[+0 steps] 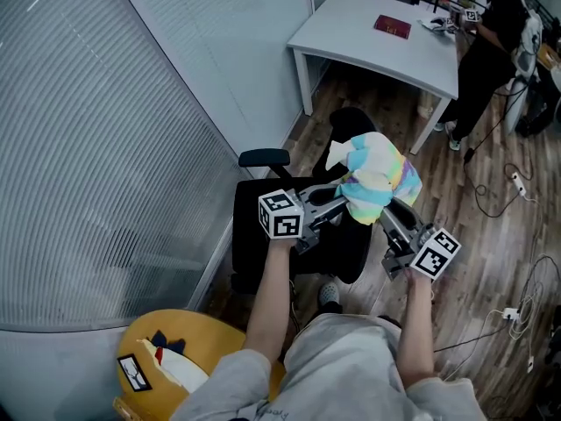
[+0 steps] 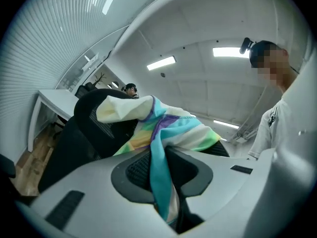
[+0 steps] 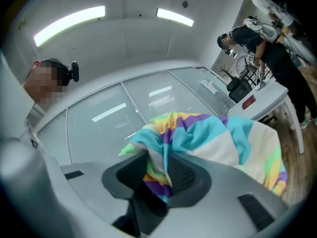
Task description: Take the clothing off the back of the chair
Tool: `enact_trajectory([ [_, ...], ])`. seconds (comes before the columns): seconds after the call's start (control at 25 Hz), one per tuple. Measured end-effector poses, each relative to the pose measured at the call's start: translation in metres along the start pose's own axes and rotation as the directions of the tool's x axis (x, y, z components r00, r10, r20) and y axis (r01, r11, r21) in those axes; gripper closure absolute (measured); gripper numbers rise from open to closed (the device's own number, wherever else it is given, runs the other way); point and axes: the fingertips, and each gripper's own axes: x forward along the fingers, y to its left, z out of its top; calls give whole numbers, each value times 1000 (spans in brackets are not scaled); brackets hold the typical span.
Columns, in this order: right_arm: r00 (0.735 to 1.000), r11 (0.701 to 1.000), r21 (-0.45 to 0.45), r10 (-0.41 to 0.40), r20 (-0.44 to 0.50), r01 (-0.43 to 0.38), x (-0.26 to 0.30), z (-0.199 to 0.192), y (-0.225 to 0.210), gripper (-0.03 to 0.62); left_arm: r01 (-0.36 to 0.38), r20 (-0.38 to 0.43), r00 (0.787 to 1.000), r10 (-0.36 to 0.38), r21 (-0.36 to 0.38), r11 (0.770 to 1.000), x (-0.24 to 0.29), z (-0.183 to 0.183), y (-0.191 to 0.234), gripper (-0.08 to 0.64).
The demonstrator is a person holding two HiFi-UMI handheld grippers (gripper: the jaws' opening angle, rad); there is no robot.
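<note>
A pastel striped garment of cyan, yellow, white and purple is bunched over the top of a black office chair's back. My left gripper comes at it from the left and is shut on a fold of the garment. My right gripper comes from the lower right and is shut on another fold of the garment. In both gripper views the cloth is pinched between the pads and spreads out beyond them. The chair's back shows behind the cloth in the left gripper view.
The chair's armrest sticks out toward the ribbed glass wall at left. A white table with a red booklet stands beyond. A person stands at its right end. Cables lie on the wooden floor. A yellow stool is at lower left.
</note>
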Motion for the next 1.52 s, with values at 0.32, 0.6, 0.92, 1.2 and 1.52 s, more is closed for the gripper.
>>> enact_trajectory([
  [0.32, 993, 962, -261, -99, -63, 80, -18, 8, -7, 553, -191, 65, 980, 187, 63, 980, -5, 6, 3, 495],
  [0.6, 877, 712, -697, -386, -286, 86, -30, 7, -59, 188, -314, 27, 949, 313, 107, 943, -8, 10, 4, 495],
  [0.92, 813, 682, -729, -455, -364, 56, 18, -14, -87, 153, -446, -12, 889, 458, 205, 871, -12, 11, 0, 495],
  [1.2, 815, 667, -733, -496, -300, 136, 15, -11, -86, 357, -490, 7, 866, 500, 212, 846, -20, 13, -3, 497],
  [1.52, 799, 619, -740, -570, -190, 265, 5, 12, -77, 465, -582, 53, 809, 585, 212, 785, -26, 30, -10, 499],
])
